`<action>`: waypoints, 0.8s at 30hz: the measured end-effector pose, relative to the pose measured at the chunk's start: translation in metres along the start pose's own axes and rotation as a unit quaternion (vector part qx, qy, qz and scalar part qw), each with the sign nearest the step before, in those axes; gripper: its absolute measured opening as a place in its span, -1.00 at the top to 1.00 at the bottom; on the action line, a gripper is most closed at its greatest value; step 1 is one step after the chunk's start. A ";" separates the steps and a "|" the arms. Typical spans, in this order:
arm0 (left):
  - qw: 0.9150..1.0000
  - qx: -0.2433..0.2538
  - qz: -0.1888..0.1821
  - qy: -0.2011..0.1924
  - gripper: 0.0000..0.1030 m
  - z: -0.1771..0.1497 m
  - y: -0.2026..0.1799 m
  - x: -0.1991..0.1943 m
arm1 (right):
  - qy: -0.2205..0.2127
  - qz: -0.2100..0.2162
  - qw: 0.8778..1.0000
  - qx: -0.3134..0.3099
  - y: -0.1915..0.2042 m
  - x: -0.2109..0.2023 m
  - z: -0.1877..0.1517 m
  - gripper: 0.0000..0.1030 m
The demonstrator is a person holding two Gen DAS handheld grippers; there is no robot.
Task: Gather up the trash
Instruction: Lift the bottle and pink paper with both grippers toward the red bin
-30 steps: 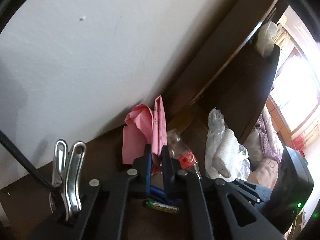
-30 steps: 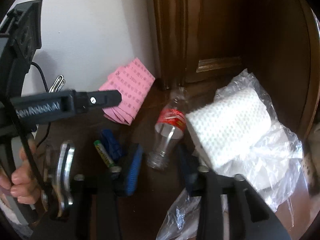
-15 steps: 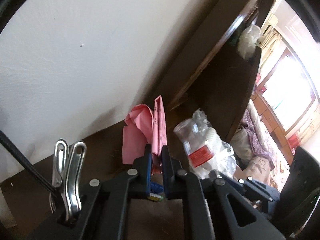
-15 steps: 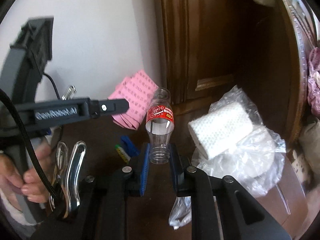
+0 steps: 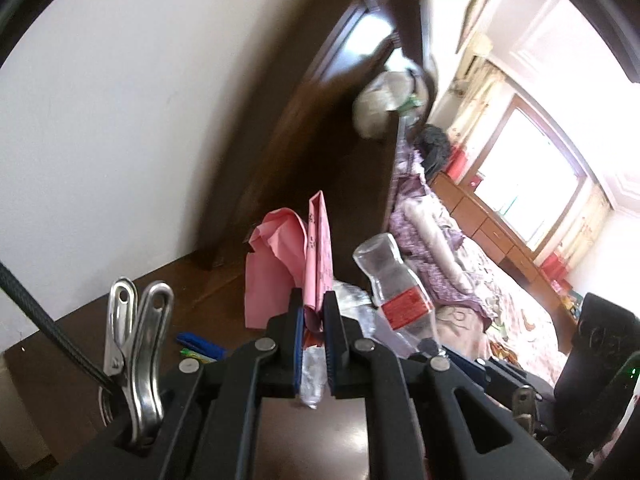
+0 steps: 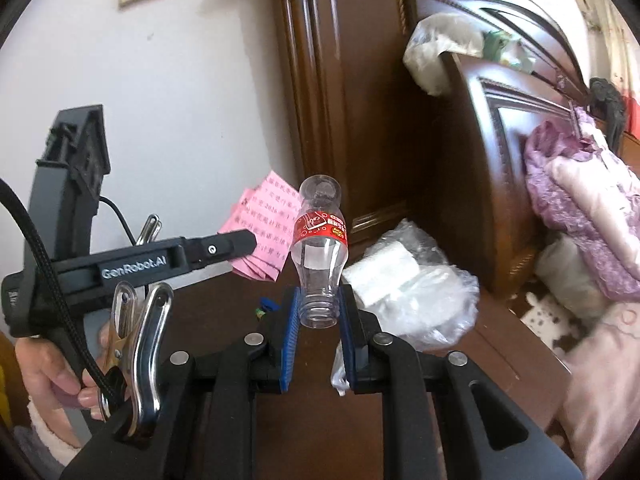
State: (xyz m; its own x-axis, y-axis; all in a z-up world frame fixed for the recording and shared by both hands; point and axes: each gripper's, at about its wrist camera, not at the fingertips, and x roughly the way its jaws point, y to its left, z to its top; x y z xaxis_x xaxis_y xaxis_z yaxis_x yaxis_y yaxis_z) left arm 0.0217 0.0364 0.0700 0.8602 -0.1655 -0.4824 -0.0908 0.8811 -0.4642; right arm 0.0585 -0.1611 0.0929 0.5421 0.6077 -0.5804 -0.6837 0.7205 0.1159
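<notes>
- My right gripper (image 6: 316, 320) is closed on the threaded neck of an empty clear plastic bottle (image 6: 320, 248), which stands base-away from me, straight ahead between the 2 blue-padded fingers.
- I judge the bottle very light and thin-walled: smooth, a bit slippery, and easy to crush at the belly. The stiff ribbed neck is the sound place to hold it, and that is where the pads (image 6: 289, 332) sit.
- A glossy red label wraps its waist; the base is round and ridged.
- My left gripper (image 5: 312, 328) is clamped shut on a folded wad of pink paper (image 5: 318, 256), which rises straight up from its tips.
- The paper looks light, limp and creased, with printed characters; pinching several layers near the fold should keep it from sliding out. Something silvery and crumpled hangs just below those tips; I cannot tell what.
- Beyond and below the right gripper, to its right, a crinkly clear plastic bag (image 6: 432, 292) holding a white quilted roll lies on the dark wooden tabletop (image 6: 472, 360).
- Below, left of the bottle, lie a small blue item and a green one, too small to name.
- Farthest off stand a carved dark wood panel and a white wall.
</notes>
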 end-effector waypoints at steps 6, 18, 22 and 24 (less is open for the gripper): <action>0.999 0.033 -0.017 -0.010 0.83 -0.010 -0.024 -0.025 | -0.022 -0.007 1.000 0.001 0.005 -0.040 -0.004 0.62; 0.998 0.048 -0.046 -0.005 0.82 -0.020 -0.058 -0.041 | -0.051 -0.014 0.998 0.016 0.005 -0.074 -0.011 0.62; 0.998 0.046 -0.052 -0.004 0.82 -0.019 -0.064 -0.041 | -0.053 -0.025 0.998 0.019 0.005 -0.085 -0.017 0.62; 0.997 0.047 -0.056 -0.004 0.82 -0.020 -0.066 -0.044 | -0.057 -0.030 0.998 0.025 0.003 -0.093 -0.019 0.62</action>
State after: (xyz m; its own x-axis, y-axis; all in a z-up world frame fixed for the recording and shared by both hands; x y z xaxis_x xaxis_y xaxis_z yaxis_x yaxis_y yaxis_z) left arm -0.0202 -0.0234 0.1072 0.8662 -0.2613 -0.4259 0.0523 0.8951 -0.4427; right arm -0.0032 -0.2218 0.1313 0.6352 0.5953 -0.4921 -0.6245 0.7708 0.1262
